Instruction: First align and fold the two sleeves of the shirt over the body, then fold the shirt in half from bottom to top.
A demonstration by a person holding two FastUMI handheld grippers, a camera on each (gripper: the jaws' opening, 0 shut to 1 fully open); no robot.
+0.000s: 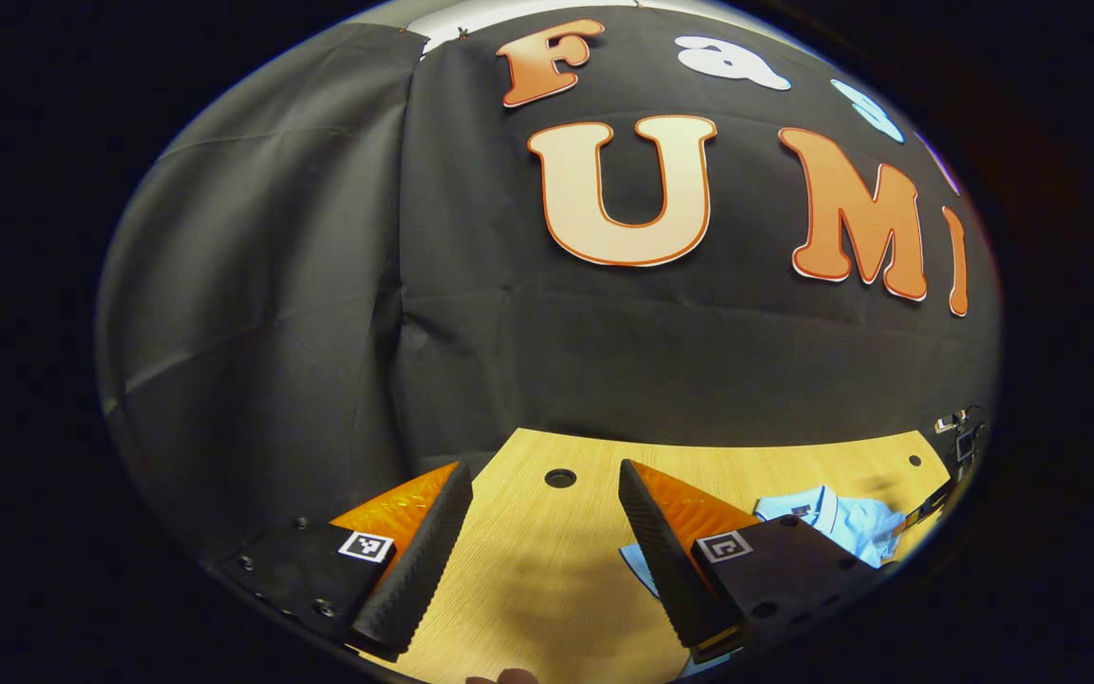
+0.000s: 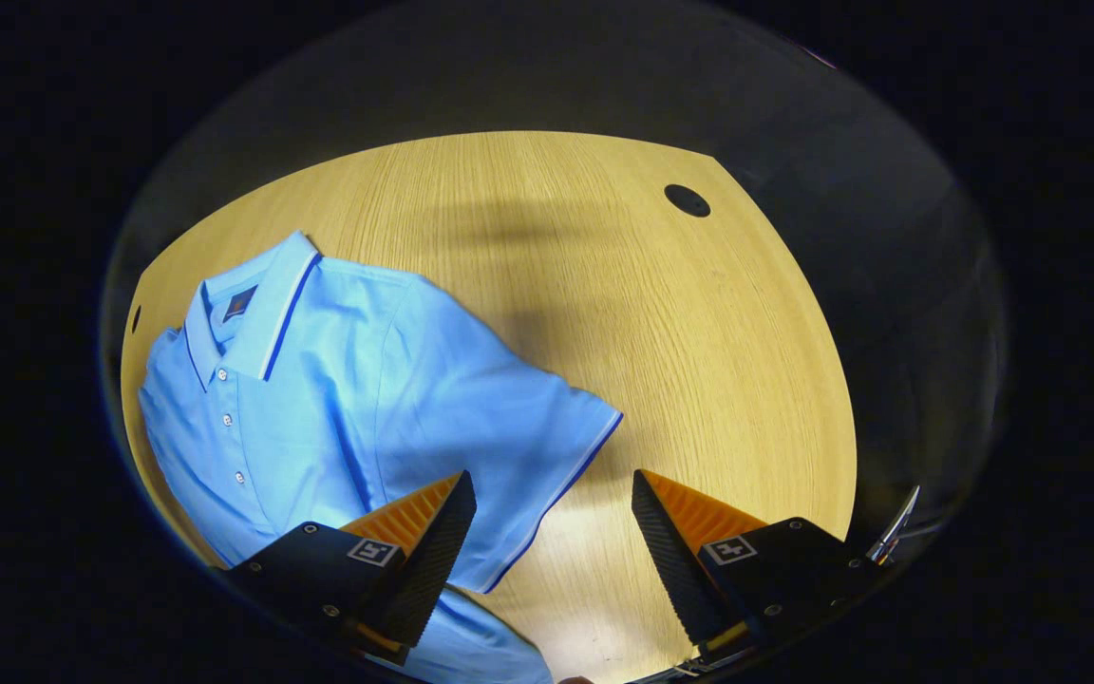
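Shirt (image 2: 357, 399) lies flat on the table (image 2: 699, 342); we hold left gripper (image 1: 545, 484) and right gripper (image 2: 552, 489) spread wide, empty.

I am in what seems a recording booth: black cloth wall (image 1: 319, 285) hangs behind my pale wooden table (image 1: 547, 560) with drilled holes.

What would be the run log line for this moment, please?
stage: before first fold | light blue polo shirt: flat on wooden table, sleeves unfolded | left tongs: open, empty | right tongs: open above sleeve hem
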